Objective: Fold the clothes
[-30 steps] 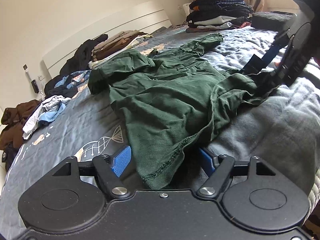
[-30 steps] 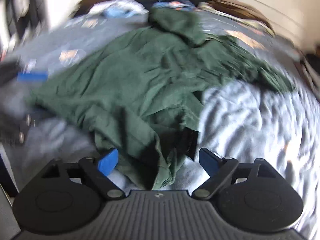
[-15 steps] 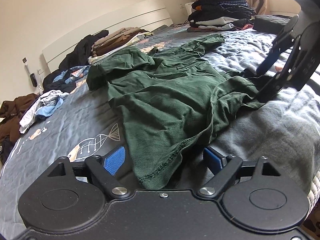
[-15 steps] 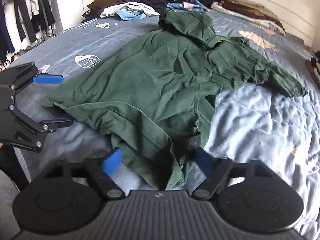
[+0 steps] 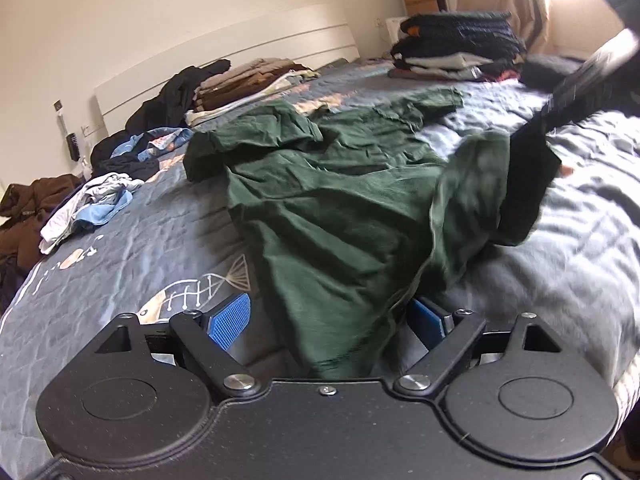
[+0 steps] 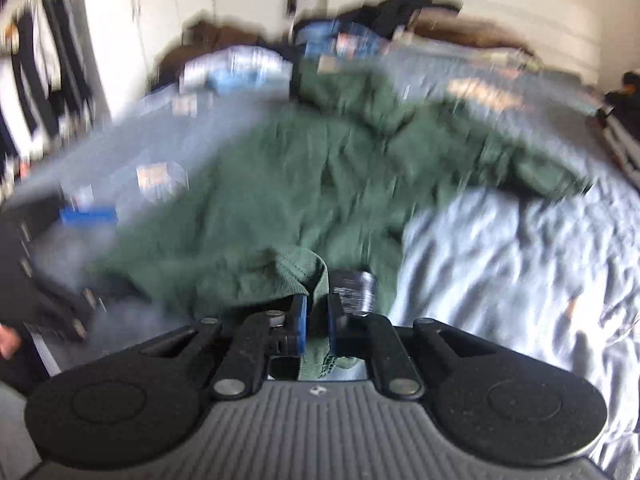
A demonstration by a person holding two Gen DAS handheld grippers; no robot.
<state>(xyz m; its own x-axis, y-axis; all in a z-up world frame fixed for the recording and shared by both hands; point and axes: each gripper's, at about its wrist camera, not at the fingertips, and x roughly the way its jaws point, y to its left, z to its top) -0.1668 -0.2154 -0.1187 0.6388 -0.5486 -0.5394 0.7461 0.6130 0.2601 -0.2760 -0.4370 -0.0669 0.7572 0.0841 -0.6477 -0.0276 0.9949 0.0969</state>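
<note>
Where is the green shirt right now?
The green shirt lies spread across the grey bed. Its hem sits between the left gripper's open jaws; the right gripper pinches another corner.

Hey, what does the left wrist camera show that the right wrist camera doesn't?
Only the left wrist view: a tall stack of folded dark clothes at the far end of the bed, and the left gripper open astride the shirt's hem.

Only the right wrist view: the right gripper, jaws closing, pads pressed on a bunch of shirt fabric; clothes hanging by the wall, blurred.

Both: the green shirt spread on the grey-blue quilt.
</note>
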